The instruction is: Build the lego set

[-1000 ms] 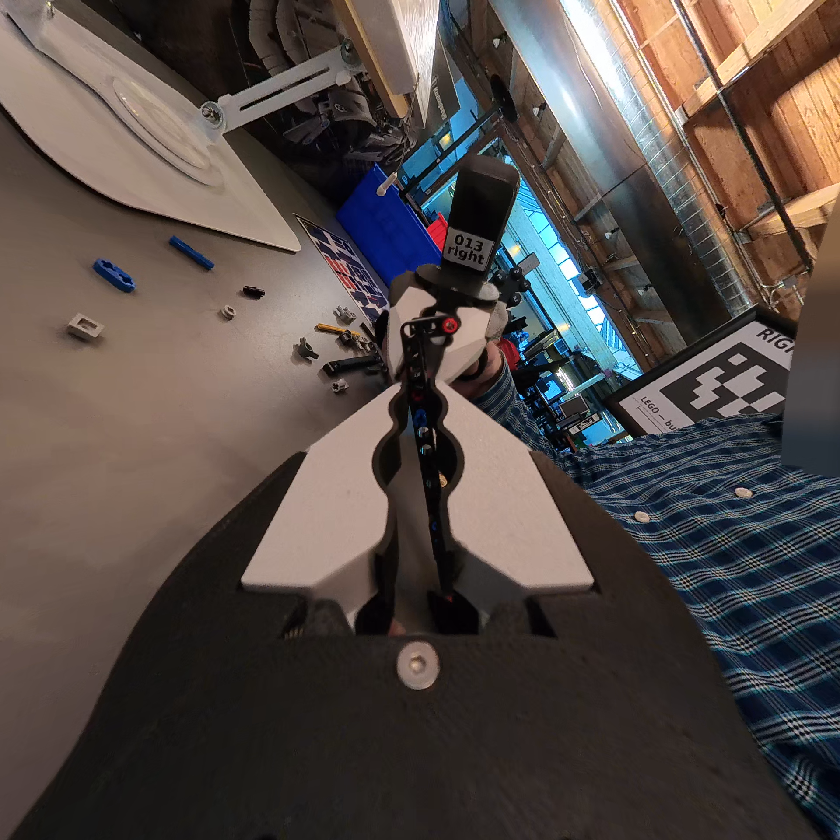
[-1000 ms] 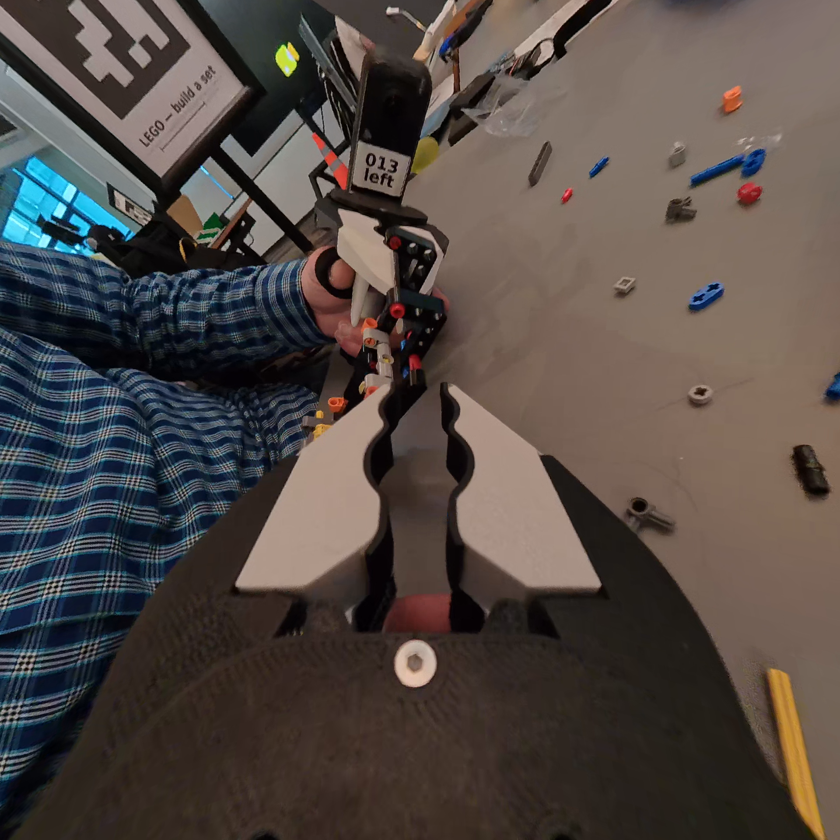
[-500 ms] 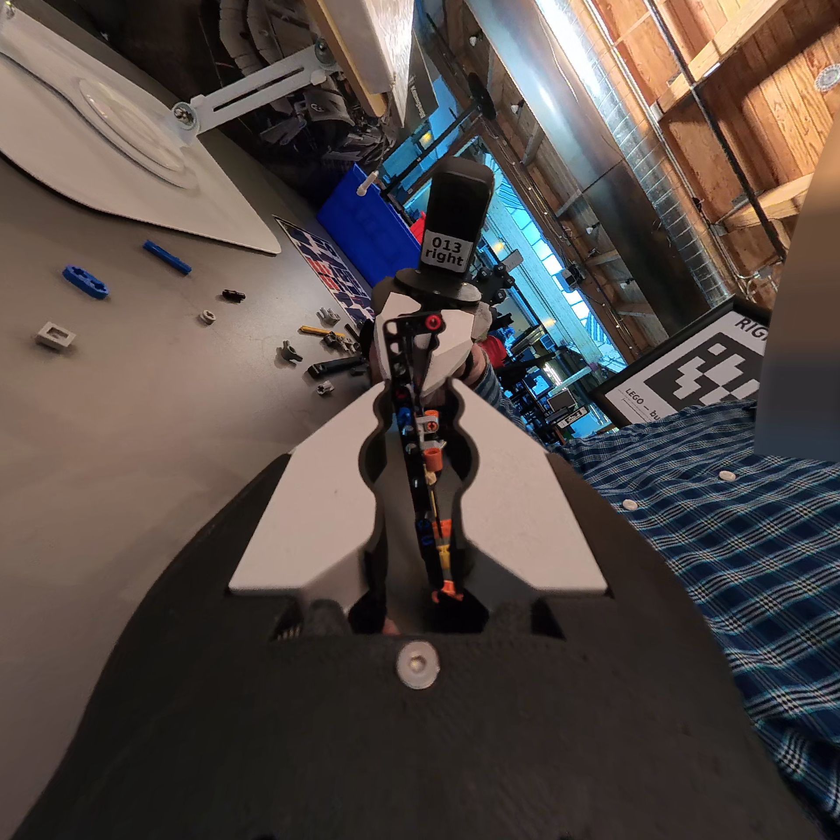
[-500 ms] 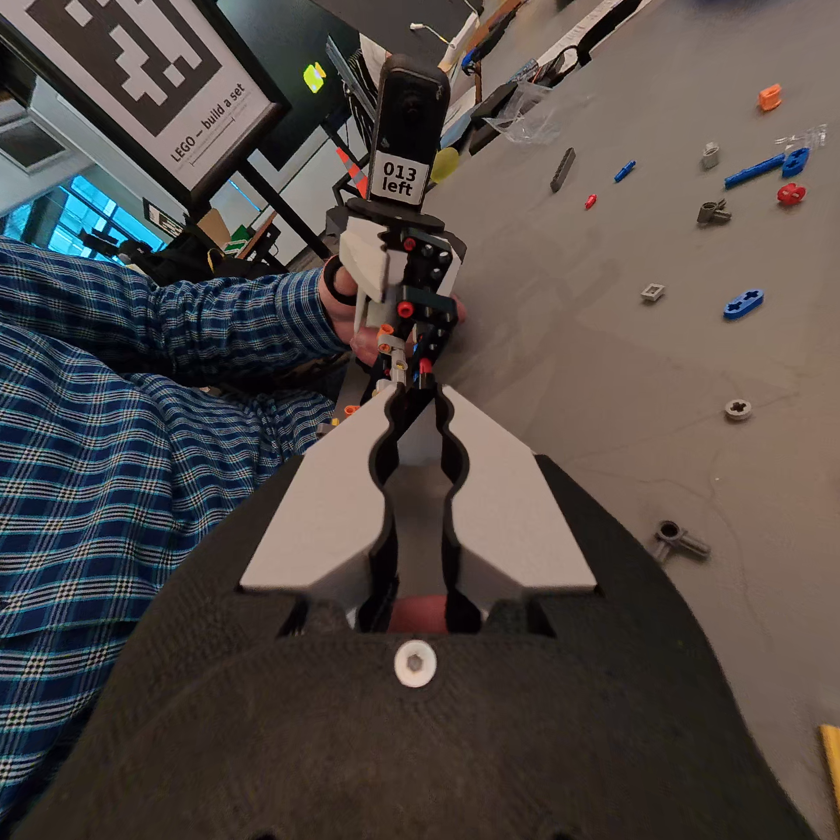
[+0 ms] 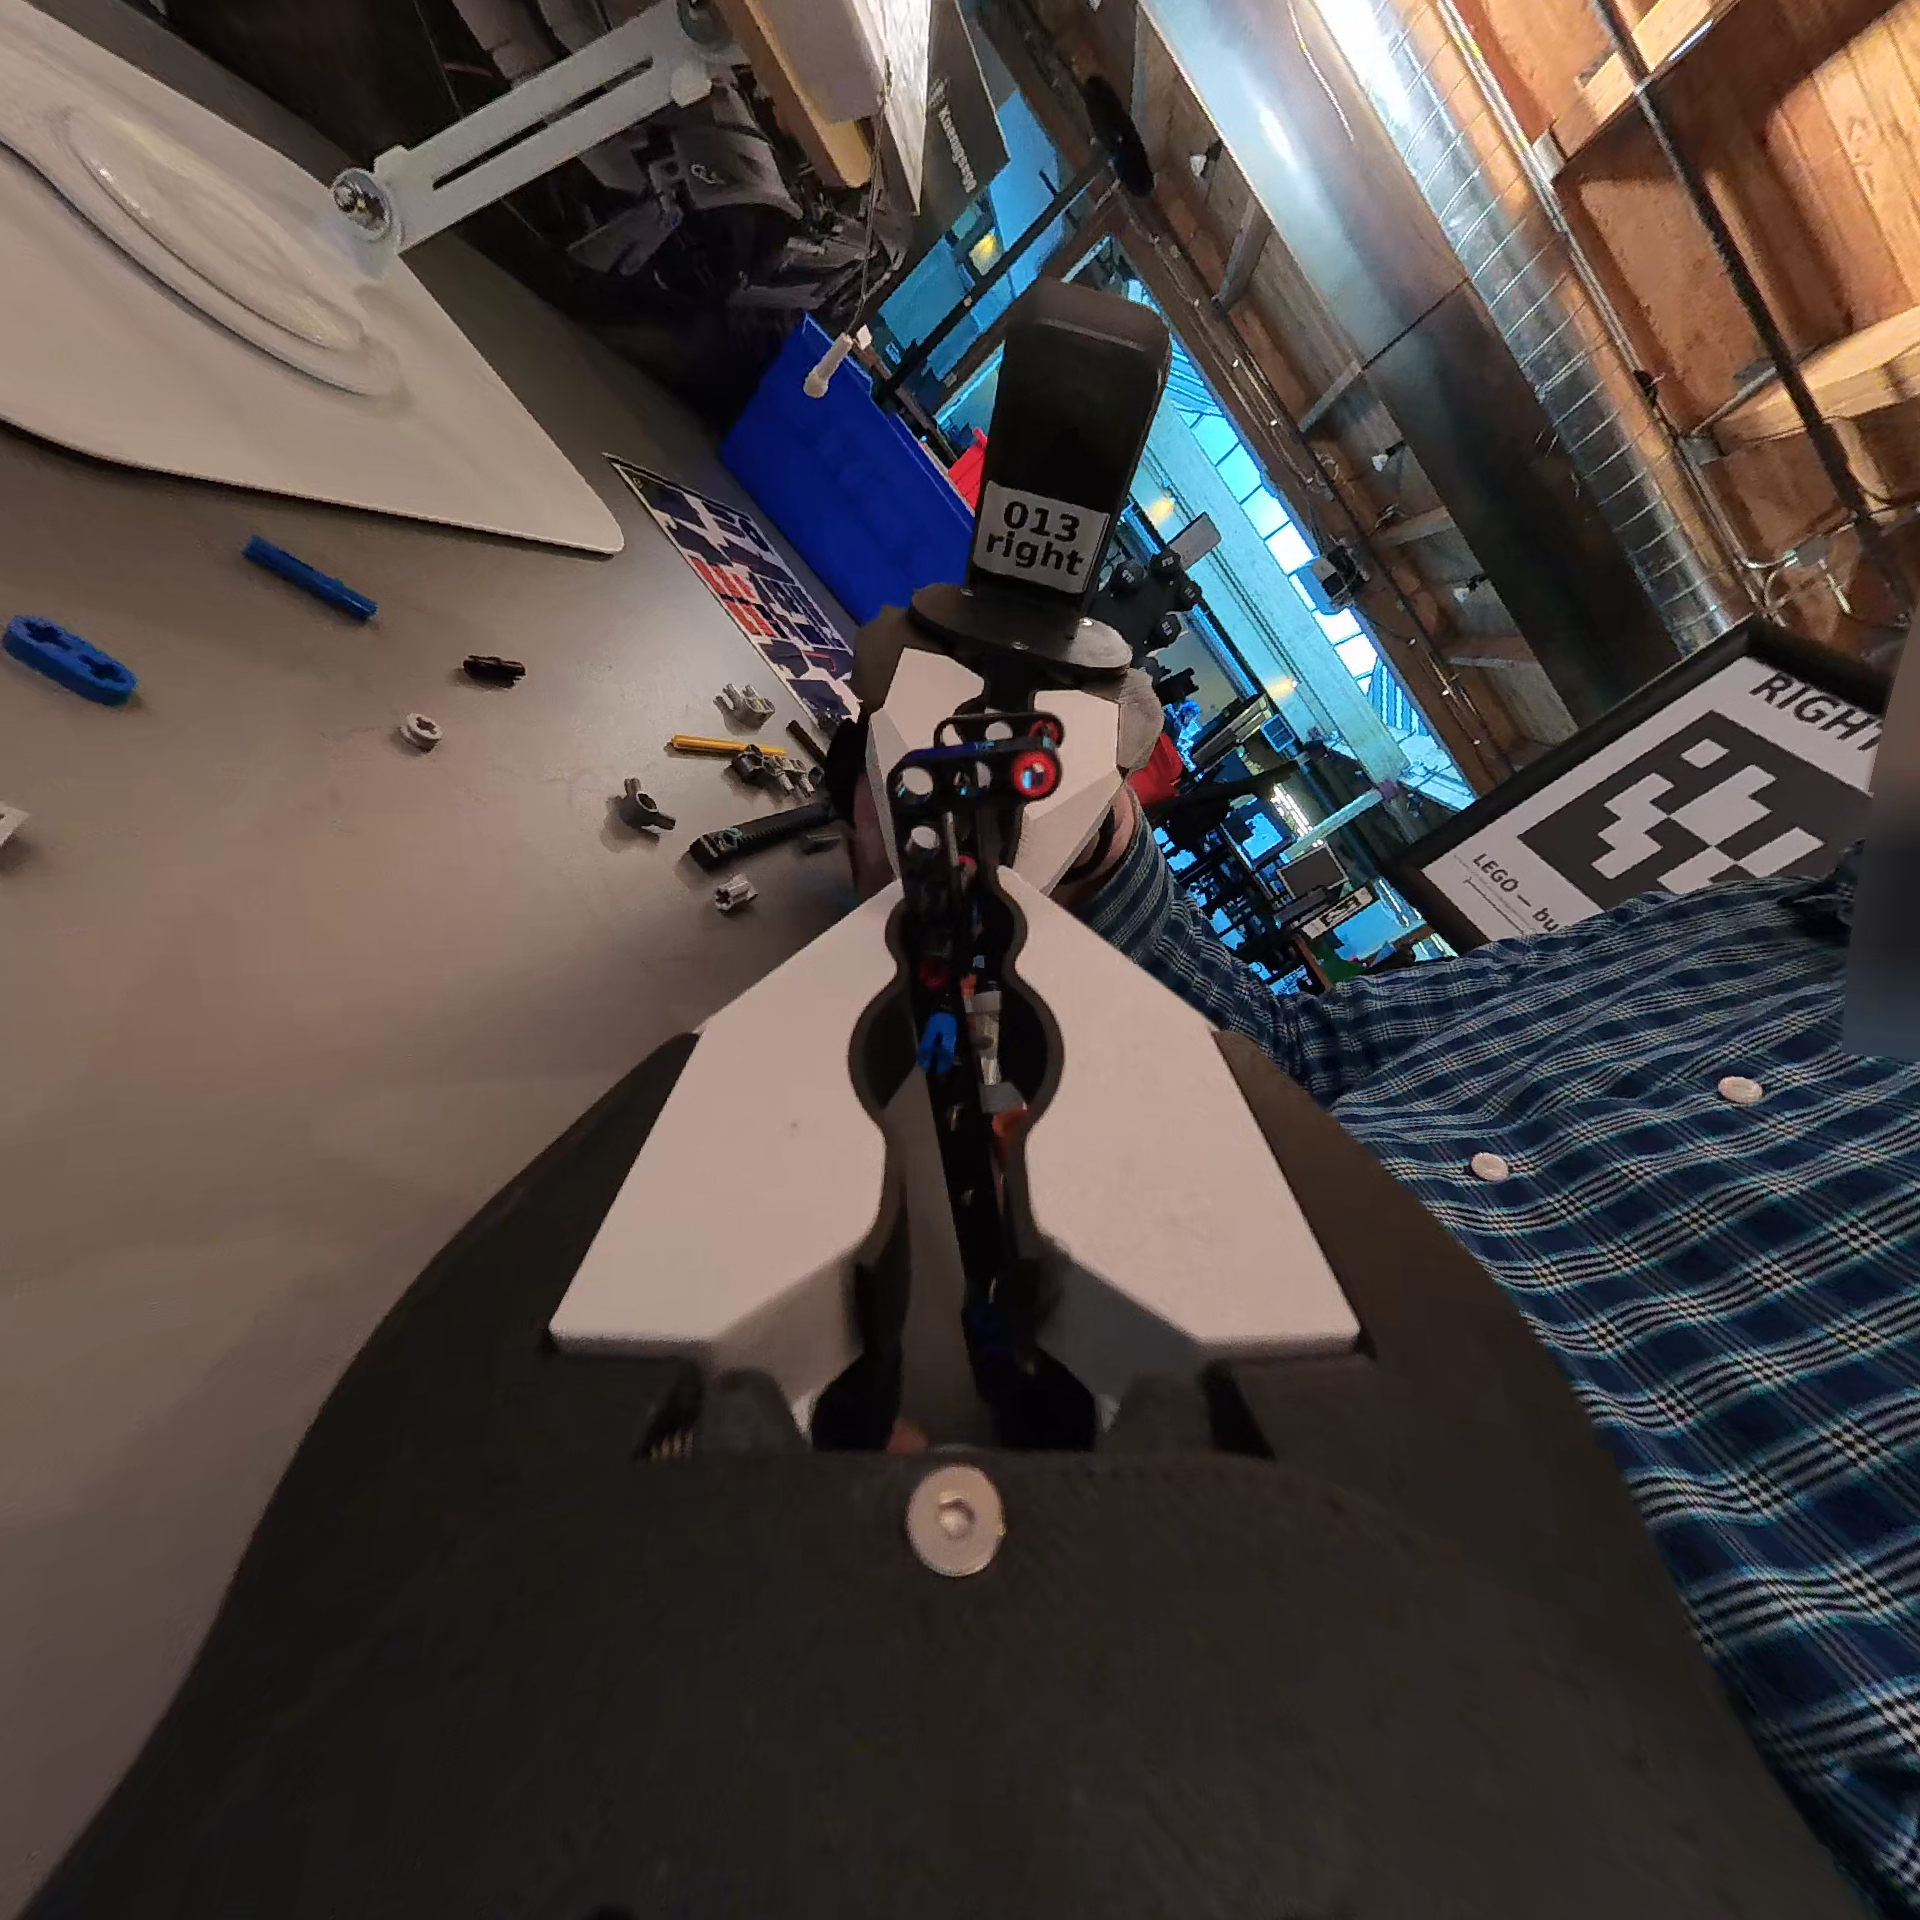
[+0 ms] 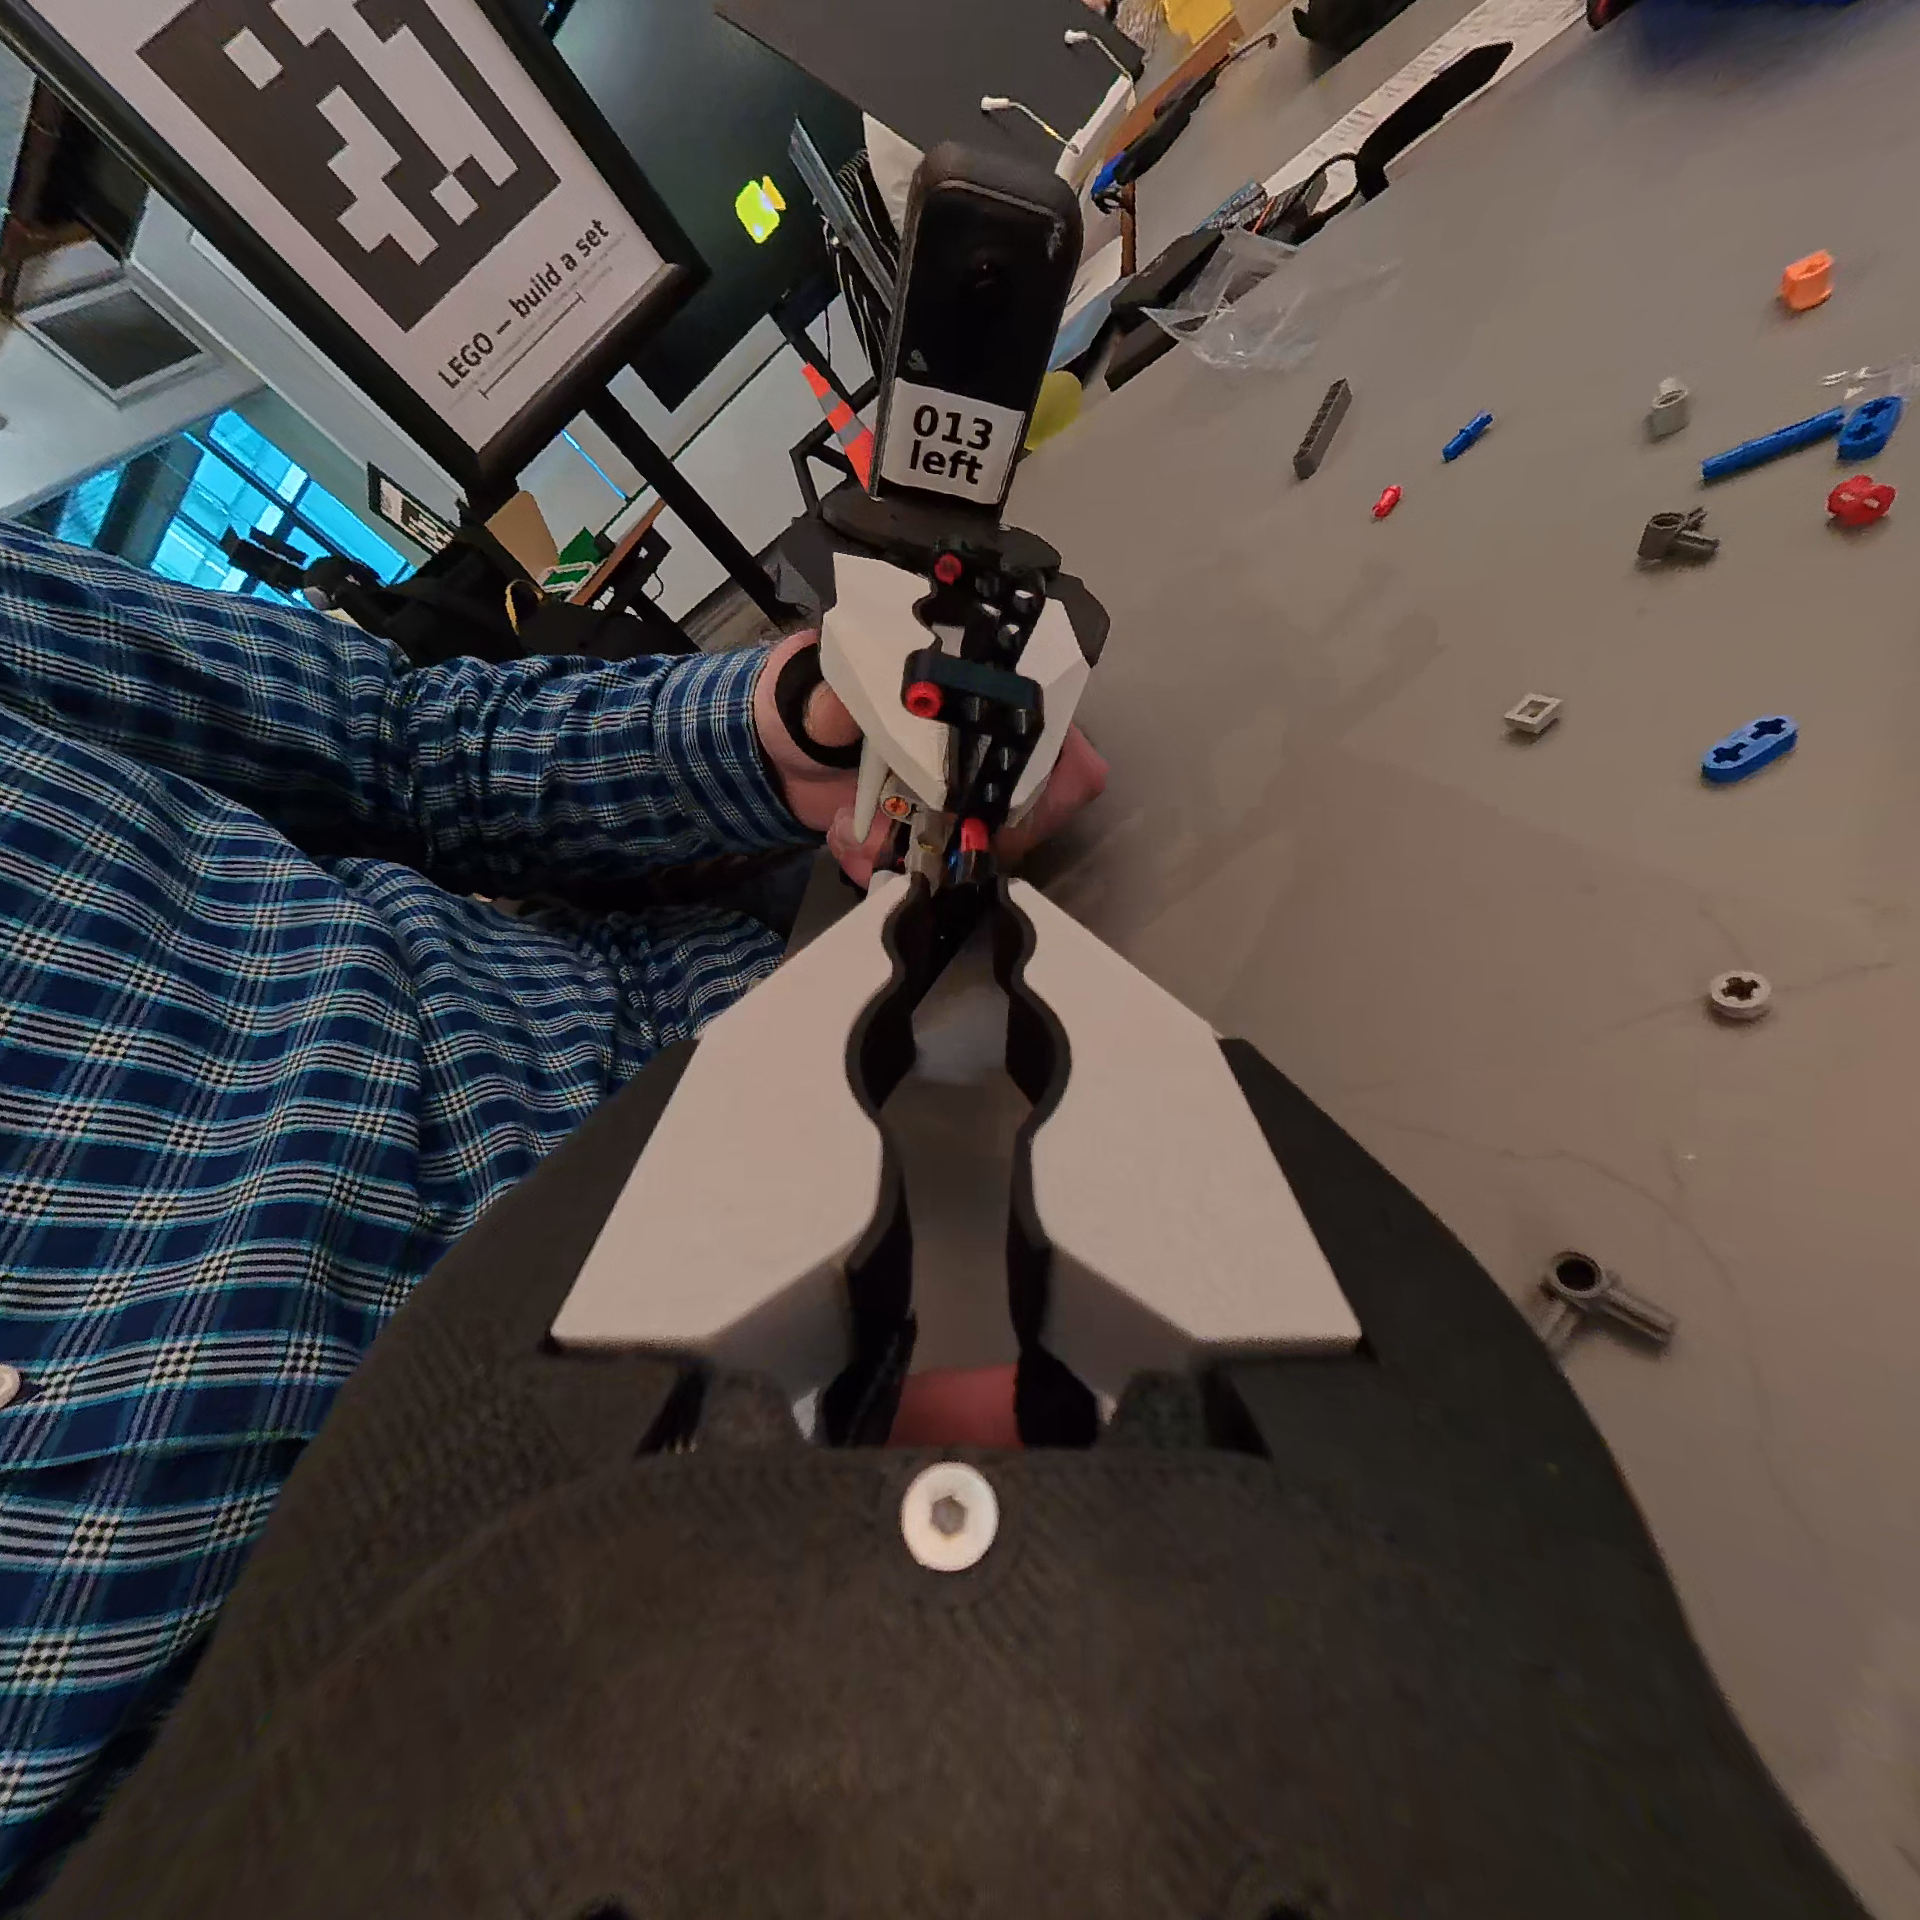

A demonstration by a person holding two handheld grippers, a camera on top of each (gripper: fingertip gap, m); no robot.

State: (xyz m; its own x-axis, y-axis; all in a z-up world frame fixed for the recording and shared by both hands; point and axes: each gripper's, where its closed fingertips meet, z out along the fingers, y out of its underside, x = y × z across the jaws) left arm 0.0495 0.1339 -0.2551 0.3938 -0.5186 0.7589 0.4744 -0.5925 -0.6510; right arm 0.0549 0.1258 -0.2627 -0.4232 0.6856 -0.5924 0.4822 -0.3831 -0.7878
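Note:
A black lego assembly (image 5: 961, 1049) with red, blue and orange pins lies lengthwise between the fingers of my left gripper (image 5: 951, 896), which is shut on it. Its holed end sticks out past the fingertips towards my right gripper (image 5: 987, 748), which faces it head-on. In the right wrist view the assembly (image 6: 982, 717) shows against the left gripper (image 6: 956, 665), held in a person's hand. My right gripper (image 6: 951, 896) has its fingertips closed narrowly on the assembly's near end. Both are held just above the grey table (image 6: 1455, 935).
Loose parts lie on the table: a blue link (image 6: 1749, 748), a grey bush (image 6: 1739, 994), a grey connector (image 6: 1600, 1304), a red piece (image 6: 1860, 502), a blue beam (image 5: 68, 660), a yellow axle (image 5: 717, 744). A white board (image 5: 260, 416) lies far left. A plaid sleeve (image 6: 364, 779) is close. My right tips are roughly 11 cm from the grey connector (image 6: 1600, 1304). The left camera catches it too, in the left wrist view (image 5: 641, 802).
The right gripper's jaws have narrowed onto the end of the assembly and the two grippers have drawn closer. The assembly has turned in the left gripper, showing its black holed side.

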